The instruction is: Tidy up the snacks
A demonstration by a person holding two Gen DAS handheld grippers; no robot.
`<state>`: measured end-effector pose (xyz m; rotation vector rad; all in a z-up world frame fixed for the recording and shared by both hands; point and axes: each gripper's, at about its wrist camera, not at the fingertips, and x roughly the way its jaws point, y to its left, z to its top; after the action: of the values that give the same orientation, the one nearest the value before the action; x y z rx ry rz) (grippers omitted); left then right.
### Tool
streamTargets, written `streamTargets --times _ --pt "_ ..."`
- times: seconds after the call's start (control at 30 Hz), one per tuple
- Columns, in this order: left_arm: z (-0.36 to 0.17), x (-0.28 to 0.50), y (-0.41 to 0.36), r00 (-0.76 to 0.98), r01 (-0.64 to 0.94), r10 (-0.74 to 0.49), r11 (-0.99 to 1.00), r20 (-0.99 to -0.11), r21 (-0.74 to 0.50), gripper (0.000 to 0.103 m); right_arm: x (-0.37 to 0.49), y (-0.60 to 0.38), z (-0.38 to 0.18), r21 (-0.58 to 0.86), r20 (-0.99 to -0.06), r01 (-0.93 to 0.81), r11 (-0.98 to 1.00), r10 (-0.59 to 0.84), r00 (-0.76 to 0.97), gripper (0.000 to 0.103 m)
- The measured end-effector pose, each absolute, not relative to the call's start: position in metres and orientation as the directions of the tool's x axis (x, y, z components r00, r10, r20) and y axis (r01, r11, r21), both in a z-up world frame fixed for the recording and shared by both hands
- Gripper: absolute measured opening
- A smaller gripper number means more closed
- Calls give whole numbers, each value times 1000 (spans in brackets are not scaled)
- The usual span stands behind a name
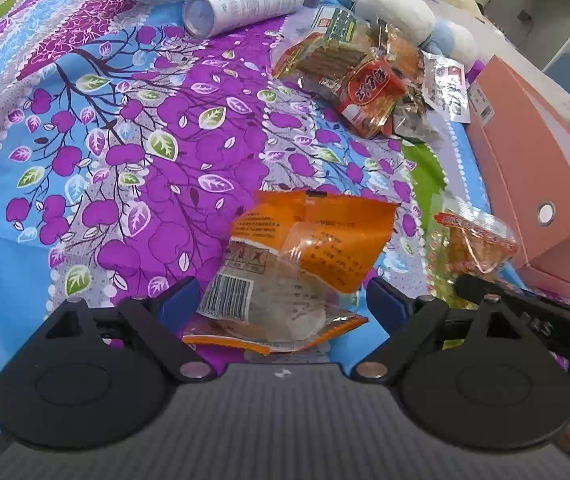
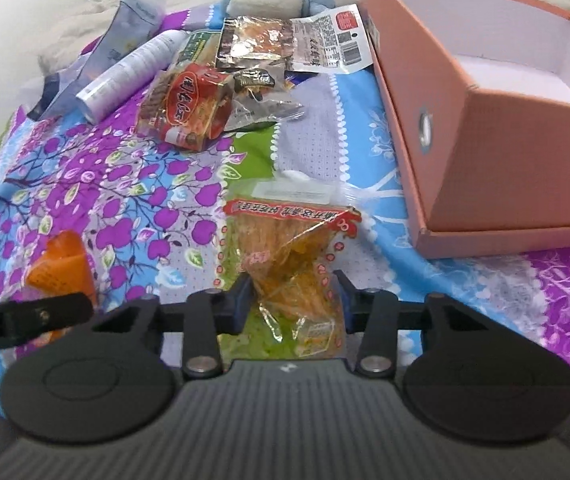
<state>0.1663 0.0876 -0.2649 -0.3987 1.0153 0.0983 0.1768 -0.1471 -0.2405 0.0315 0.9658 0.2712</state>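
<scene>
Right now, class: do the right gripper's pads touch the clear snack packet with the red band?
Touching. In the right wrist view both blue pads press the clear snack packet between them.

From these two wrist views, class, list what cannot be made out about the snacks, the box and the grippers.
- Pink box: right wrist view, its far floor is hidden by its own wall; the frame edge cuts its right end.
- Orange packet: left wrist view, its near end is hidden behind the left gripper.
- Snack pile: labels too small to read.
- Right gripper: whether its pads already press the clear snack packet is unclear.
</scene>
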Motion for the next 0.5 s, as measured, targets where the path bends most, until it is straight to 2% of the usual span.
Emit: streamTargets --times 0.13,0.5 --pt "-272 168 87 550 -258 -102 923 -829 -284 92 171 -150 -240 141 -810 -233 962 247 531 45" --pt "-266 169 85 564 -267 -86 922 -821 -280 79 164 -155 -234 148 -809 -246 958 260 527 45"
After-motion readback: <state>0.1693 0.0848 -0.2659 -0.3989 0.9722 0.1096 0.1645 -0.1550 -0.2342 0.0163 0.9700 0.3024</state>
